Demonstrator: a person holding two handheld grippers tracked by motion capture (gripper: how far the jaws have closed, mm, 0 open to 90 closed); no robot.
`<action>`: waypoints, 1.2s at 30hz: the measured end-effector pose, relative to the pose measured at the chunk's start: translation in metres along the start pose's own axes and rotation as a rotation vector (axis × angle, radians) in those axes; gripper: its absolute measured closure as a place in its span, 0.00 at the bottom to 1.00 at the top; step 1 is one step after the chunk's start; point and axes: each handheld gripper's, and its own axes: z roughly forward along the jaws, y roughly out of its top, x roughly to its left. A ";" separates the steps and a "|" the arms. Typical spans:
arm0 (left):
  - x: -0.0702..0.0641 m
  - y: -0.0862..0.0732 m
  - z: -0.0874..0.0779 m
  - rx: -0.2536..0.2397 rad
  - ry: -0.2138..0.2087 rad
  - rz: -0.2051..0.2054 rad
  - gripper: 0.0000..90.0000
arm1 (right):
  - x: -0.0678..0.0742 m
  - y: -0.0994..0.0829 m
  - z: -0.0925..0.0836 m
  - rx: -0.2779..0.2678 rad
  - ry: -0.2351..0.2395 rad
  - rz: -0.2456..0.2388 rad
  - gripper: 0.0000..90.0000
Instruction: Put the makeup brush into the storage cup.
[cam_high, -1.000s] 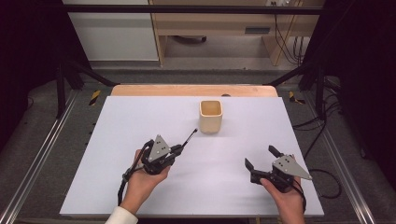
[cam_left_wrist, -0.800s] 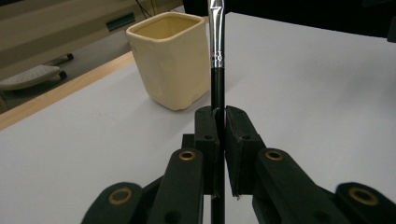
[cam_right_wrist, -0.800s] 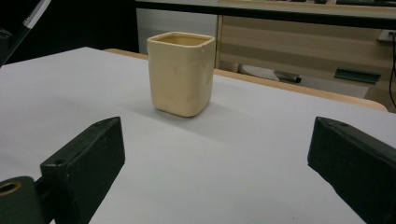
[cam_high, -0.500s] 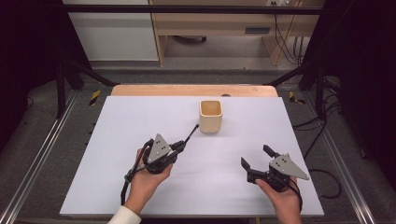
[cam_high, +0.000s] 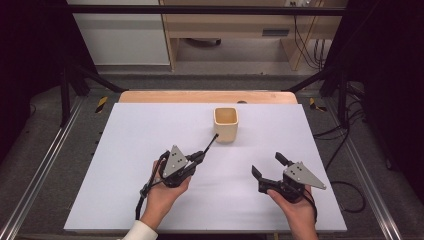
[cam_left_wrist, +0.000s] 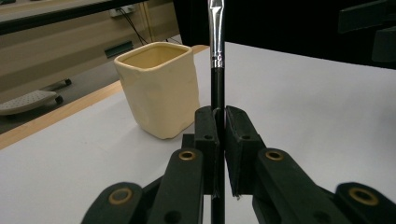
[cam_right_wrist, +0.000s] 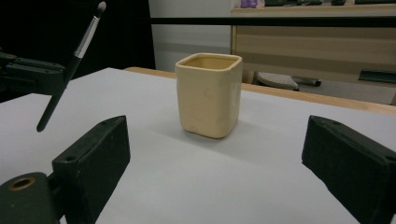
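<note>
While my left gripper (cam_high: 200, 156) hangs over the near-left part of the tabletop, its two black jaws are pressed together on a thin black-handled paintbrush (cam_left_wrist: 216, 84) with a silver ferrule. In the left gripper view the handle runs straight up between the pads, and the ferrule and bristle tip stand clear above the jaw ends. From the high view the brush (cam_high: 210, 144) slants away from my hand toward the far edge, tip pointing at the cup and stopping just short of its near-left corner; I cannot tell whether they touch. In the right gripper view the same brush (cam_right_wrist: 70, 65) is tilted, bristles up, lower end clear of the surface.

My right gripper (cam_high: 268, 167) sits over the near-right part of the tabletop, jaws spread wide with nothing between them. Its own view shows the two black pads (cam_right_wrist: 91, 161) standing well apart, the cup framed between them farther off.

Cream square ceramic cup (cam_high: 226, 124): upright, open mouth up, standing on the white tabletop (cam_high: 125, 150) near the middle of the far edge. Interior appears bare where visible.

Wooden strip (cam_high: 150, 96) runs along the far edge of the white surface.
</note>
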 end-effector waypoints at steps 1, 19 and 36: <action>0.000 0.000 0.000 0.005 -0.001 0.003 0.93 | 0.003 0.003 0.004 0.011 0.008 -0.001 0.07; 0.004 0.004 0.003 -0.059 0.019 -0.012 0.93 | 0.026 0.058 0.039 -0.013 0.077 0.012 0.15; 0.011 0.005 0.005 -0.089 0.051 -0.016 0.93 | 0.042 0.071 0.052 -0.012 0.111 0.009 0.18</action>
